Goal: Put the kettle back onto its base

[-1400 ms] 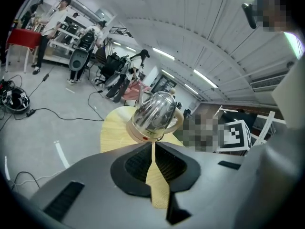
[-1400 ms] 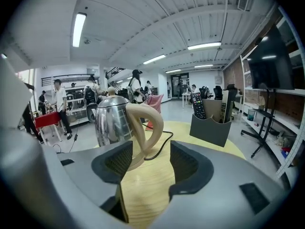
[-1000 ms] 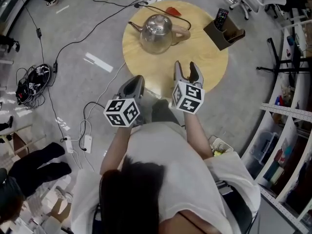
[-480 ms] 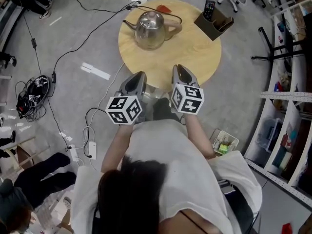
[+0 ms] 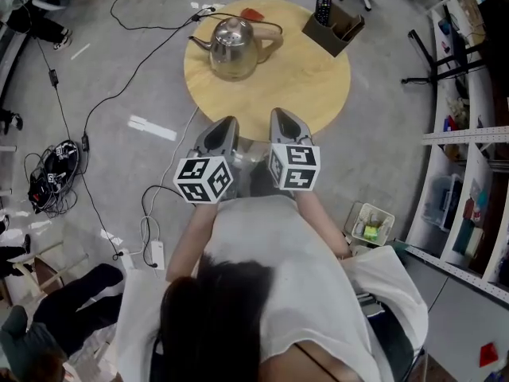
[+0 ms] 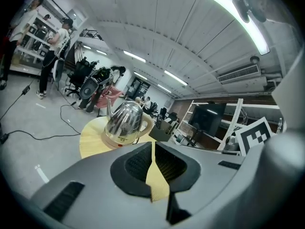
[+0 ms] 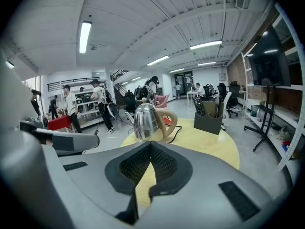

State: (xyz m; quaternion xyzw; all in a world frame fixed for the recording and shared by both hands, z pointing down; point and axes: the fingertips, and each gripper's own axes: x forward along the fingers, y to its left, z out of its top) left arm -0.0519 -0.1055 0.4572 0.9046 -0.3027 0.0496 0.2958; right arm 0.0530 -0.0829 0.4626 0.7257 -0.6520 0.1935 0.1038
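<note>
A steel kettle (image 5: 231,42) with a beige handle stands on the far left part of the round wooden table (image 5: 310,78). In the left gripper view the kettle (image 6: 125,123) rests on its pale base (image 6: 113,142); the right gripper view shows the kettle (image 7: 146,122) straight ahead. My left gripper (image 5: 226,122) and right gripper (image 5: 279,114) hover side by side at the table's near edge, well short of the kettle. Both are shut with nothing between the jaws, as the left gripper (image 6: 152,145) and right gripper (image 7: 150,145) views show.
A brown holder (image 5: 334,24) with a remote stands at the table's far right. A red item (image 5: 252,13) lies behind the kettle. Cables (image 5: 95,94) run over the floor at left, shelves (image 5: 469,157) stand at right, and a small basket (image 5: 370,223) sits beside the person.
The right gripper's jaws, open a second ago, have shut. Both grippers have drawn back from over the table to its near edge. The kettle has not moved.
</note>
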